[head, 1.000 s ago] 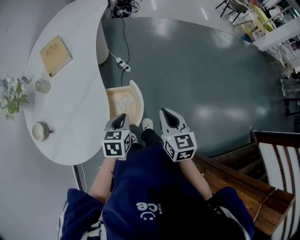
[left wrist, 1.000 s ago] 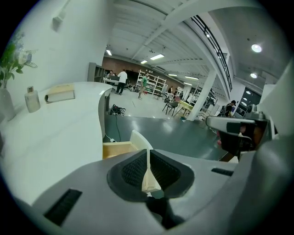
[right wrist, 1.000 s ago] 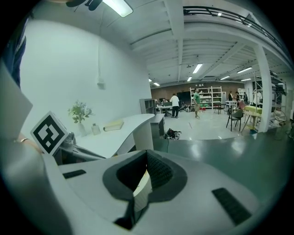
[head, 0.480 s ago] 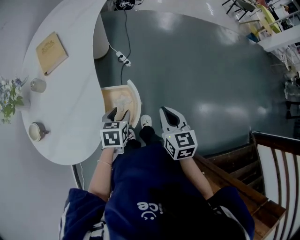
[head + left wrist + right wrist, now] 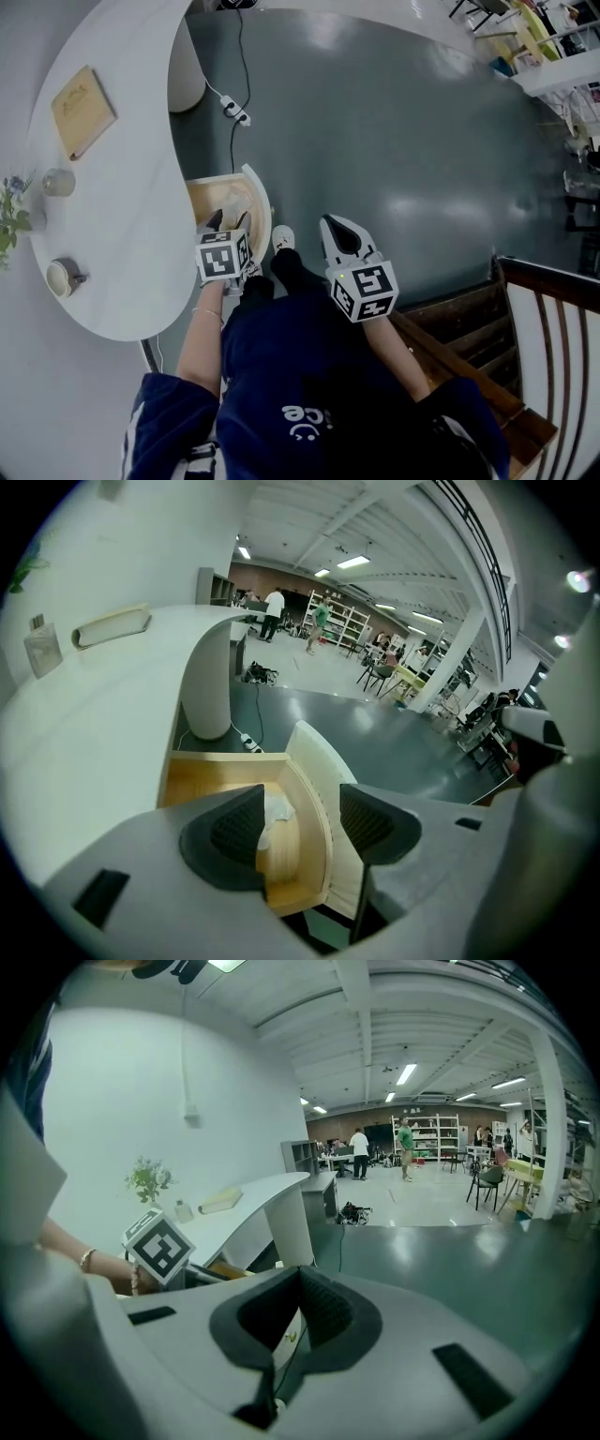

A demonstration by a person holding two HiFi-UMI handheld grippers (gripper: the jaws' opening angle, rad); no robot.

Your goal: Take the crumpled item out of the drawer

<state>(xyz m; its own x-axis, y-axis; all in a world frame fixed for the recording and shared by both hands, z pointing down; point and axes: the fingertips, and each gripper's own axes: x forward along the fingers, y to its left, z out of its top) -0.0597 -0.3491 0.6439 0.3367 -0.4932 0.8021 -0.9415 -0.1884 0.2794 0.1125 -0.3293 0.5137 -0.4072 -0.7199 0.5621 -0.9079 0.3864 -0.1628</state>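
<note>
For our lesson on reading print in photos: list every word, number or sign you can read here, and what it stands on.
"ice": white letters, upside down to the camera, on the person's dark top.
Print on the wooden board on the white table: too small to read.
Marker cubes: black-and-white squares only, no words.

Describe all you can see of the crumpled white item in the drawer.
The crumpled white item looks like a loose wad of paper or tissue. It lies inside the open light wooden drawer, near its curved front wall. The left hand-held gripper hangs above, jaws opening, one hiding part of it; nothing grips it.
</note>
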